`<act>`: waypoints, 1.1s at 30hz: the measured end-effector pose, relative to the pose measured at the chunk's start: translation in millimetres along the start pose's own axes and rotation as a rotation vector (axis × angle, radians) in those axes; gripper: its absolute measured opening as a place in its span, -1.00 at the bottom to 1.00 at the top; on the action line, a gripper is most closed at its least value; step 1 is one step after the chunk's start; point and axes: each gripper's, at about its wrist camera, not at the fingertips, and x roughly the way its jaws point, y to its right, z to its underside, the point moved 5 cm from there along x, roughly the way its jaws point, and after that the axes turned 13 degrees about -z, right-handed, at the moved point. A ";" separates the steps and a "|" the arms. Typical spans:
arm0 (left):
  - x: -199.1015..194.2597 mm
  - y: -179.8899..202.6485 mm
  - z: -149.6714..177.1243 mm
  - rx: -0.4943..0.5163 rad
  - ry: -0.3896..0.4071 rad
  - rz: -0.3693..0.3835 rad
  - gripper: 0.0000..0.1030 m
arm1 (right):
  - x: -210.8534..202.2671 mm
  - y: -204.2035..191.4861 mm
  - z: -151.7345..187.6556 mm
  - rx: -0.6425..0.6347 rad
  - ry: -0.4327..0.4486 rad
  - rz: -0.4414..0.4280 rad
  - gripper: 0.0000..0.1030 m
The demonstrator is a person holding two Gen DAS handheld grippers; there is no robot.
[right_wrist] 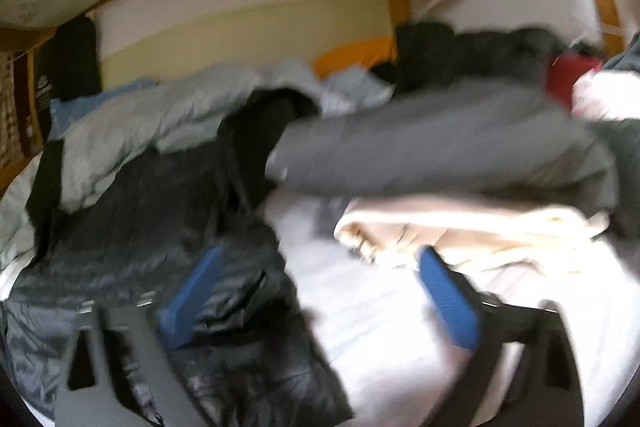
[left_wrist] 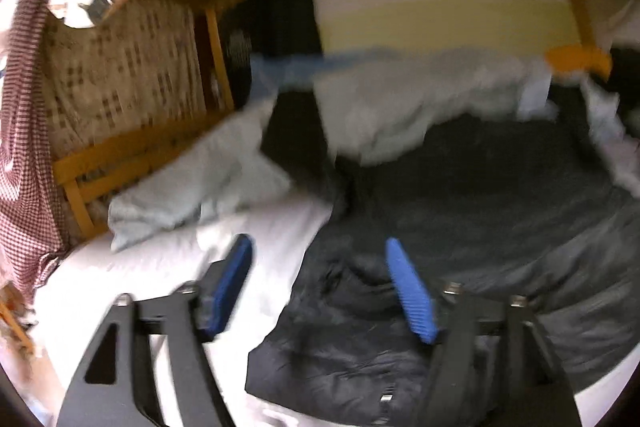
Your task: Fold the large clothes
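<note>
A dark, shiny puffer jacket (left_wrist: 460,227) lies spread on the white bed sheet (left_wrist: 152,267). It also shows in the right wrist view (right_wrist: 152,227) at the left. My left gripper (left_wrist: 318,255) is open and empty, above the jacket's left edge, with blue pads (left_wrist: 408,291). My right gripper (right_wrist: 320,267) is open and empty, above the jacket's right edge and the bare sheet (right_wrist: 360,307). Both views are motion-blurred.
A pale grey-green garment (left_wrist: 400,99) and a light one (left_wrist: 192,179) lie further back. A checked red shirt (left_wrist: 24,107) hangs at the left. In the right wrist view a grey garment (right_wrist: 440,147) lies on cream clothes (right_wrist: 460,223). A wooden bed frame (left_wrist: 120,159) borders the bed.
</note>
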 end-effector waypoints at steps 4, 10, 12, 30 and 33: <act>-49.7 -3.3 -19.4 -0.092 0.143 0.146 0.76 | -25.5 -31.4 -9.9 -0.060 0.049 -0.105 1.00; -66.1 59.0 -0.7 0.010 -0.110 0.649 0.83 | -22.5 -101.7 28.0 -0.203 -0.183 -0.371 1.00; -60.2 74.6 14.3 0.039 -0.184 0.691 0.83 | -9.8 -110.4 47.8 -0.173 -0.275 -0.395 1.00; 9.8 104.8 74.3 0.069 -0.417 0.451 0.84 | 31.7 -96.5 84.1 -0.126 -0.391 -0.336 1.00; 9.0 80.6 55.8 0.011 -0.348 0.461 0.83 | 19.0 -88.2 65.8 -0.082 -0.307 -0.416 1.00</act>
